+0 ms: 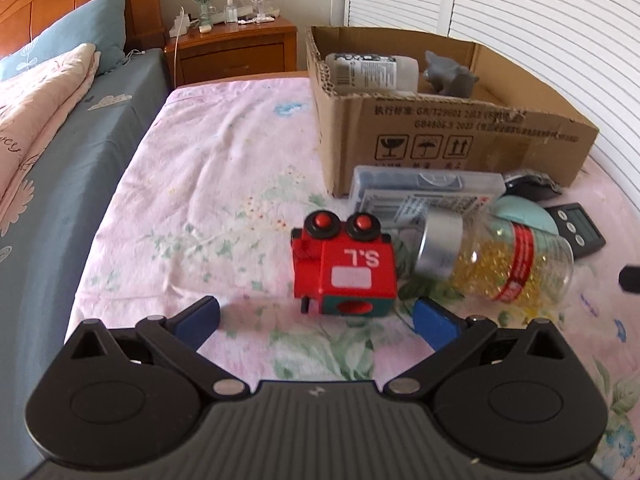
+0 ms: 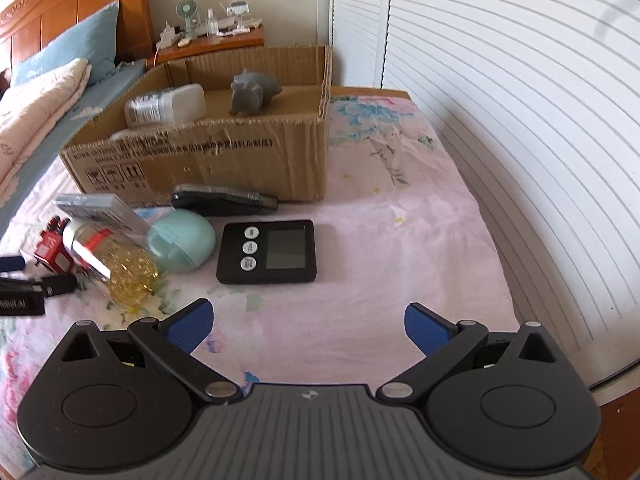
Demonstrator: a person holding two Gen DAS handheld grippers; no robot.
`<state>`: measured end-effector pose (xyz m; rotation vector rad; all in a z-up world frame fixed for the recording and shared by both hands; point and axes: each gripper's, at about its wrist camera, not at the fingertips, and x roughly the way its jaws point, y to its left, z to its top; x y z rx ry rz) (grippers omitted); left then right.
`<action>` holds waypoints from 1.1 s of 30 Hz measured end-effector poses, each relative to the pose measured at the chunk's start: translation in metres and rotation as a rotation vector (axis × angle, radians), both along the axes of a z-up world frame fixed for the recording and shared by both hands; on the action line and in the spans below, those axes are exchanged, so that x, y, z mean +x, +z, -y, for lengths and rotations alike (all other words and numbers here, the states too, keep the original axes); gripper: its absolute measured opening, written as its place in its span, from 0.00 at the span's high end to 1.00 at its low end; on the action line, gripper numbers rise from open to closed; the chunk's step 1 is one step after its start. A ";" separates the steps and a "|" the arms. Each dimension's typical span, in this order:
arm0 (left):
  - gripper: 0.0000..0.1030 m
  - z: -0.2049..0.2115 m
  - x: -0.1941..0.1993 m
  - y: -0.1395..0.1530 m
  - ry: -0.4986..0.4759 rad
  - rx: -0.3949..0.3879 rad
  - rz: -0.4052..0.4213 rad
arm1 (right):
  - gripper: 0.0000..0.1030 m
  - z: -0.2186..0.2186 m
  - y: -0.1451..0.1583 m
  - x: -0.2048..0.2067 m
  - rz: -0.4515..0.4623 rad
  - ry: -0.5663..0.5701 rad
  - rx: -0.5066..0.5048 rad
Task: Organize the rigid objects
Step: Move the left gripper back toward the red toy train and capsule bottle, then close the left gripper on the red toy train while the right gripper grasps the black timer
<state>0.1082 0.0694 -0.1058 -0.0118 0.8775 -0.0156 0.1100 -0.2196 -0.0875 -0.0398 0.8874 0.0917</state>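
A red toy train block (image 1: 345, 265) marked "S.L" lies on the pink floral sheet, just ahead of my open left gripper (image 1: 318, 316), between its blue fingertips. A clear bottle of yellow capsules (image 1: 496, 258) lies on its side to its right. My right gripper (image 2: 308, 322) is open and empty, a short way in front of a black digital timer (image 2: 267, 251). A mint round case (image 2: 181, 240), a clear plastic case (image 2: 98, 210) and a black remote (image 2: 224, 201) lie before the cardboard box (image 2: 248, 160), which holds a white bottle (image 2: 166, 106) and a grey figurine (image 2: 252, 92).
The bed's right edge meets white louvred doors (image 2: 500, 100). A wooden nightstand (image 1: 236, 46) with a small fan stands behind. Pillows and a folded quilt (image 1: 36, 92) lie on the blue bed to the left.
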 end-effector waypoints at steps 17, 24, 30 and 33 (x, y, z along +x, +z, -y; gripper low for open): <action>0.01 -0.003 0.010 0.000 -0.016 -0.003 0.011 | 0.00 -0.018 -0.024 0.032 -0.014 0.141 -0.031; 0.18 -0.003 0.007 0.003 -0.041 -0.007 0.027 | 0.00 -0.020 -0.026 0.039 0.004 0.136 -0.026; 0.40 -0.001 0.005 0.007 -0.051 -0.017 0.043 | 0.00 -0.021 -0.026 0.042 0.017 0.136 -0.024; 0.47 0.002 0.005 0.008 -0.063 -0.018 0.049 | 0.00 -0.022 -0.027 0.046 0.027 0.135 -0.023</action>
